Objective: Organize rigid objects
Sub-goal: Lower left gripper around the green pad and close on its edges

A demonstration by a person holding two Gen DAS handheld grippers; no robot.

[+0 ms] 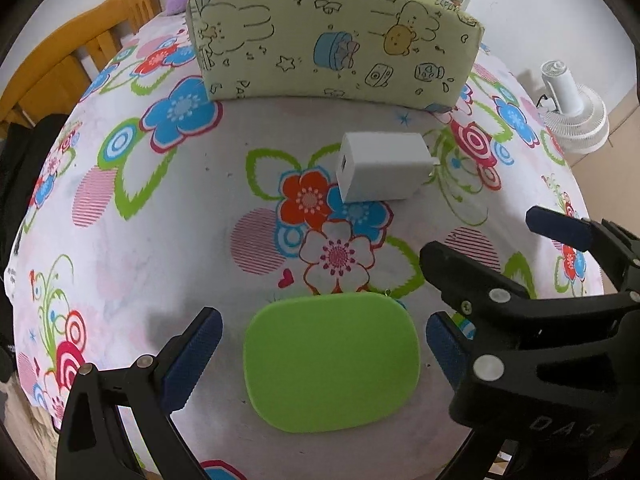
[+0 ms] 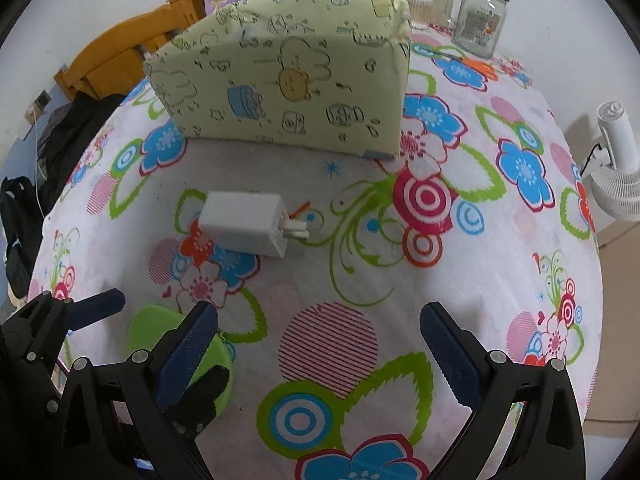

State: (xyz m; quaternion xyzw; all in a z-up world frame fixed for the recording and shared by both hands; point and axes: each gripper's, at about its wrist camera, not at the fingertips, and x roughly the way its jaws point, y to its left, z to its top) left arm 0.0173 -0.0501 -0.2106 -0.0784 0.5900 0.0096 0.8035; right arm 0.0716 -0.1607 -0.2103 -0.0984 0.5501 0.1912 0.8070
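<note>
Our left tool (image 1: 322, 360), spread, straddles the flat rounded green plastic case (image 1: 332, 362) at lower centre. Next, we judge, we pinch it. Our right tool (image 2: 318, 354) hangs spread, empty.

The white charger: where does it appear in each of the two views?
Left wrist view: the white charger lies right of centre, beyond the green pad.
Right wrist view: the white charger lies left of centre, prongs pointing right.
Shared landmark: the yellow-green fabric box behind it.
</note>
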